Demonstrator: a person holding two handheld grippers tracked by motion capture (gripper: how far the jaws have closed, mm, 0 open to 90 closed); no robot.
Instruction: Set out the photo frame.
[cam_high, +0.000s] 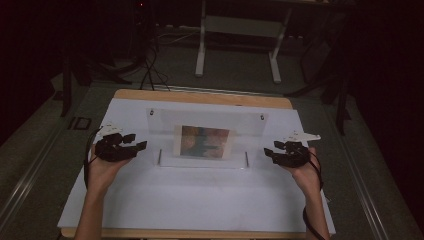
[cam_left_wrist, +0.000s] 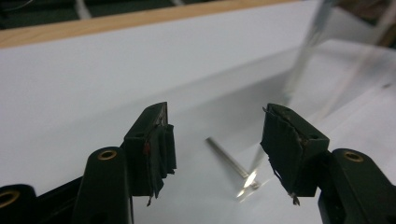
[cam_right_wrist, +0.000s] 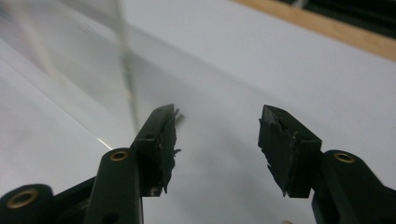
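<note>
Between both open grippers, clear picture frame (cam_high: 206, 137) stands upright, lengthwise left-right.

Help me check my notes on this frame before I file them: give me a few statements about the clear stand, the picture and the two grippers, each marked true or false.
1. The clear acrylic stand holds a picture at its middle. True.
2. The left gripper is clamped on the stand's edge. False: its jaws are open, with nothing between them, and it is short of the stand.
3. The right gripper is open, to the right of the stand. True.
4. A thin metal pin lies on the white board ahead of the left gripper. True.
5. The picture lies flat on bare wood. False: it sits in the stand, on the white board.
</note>
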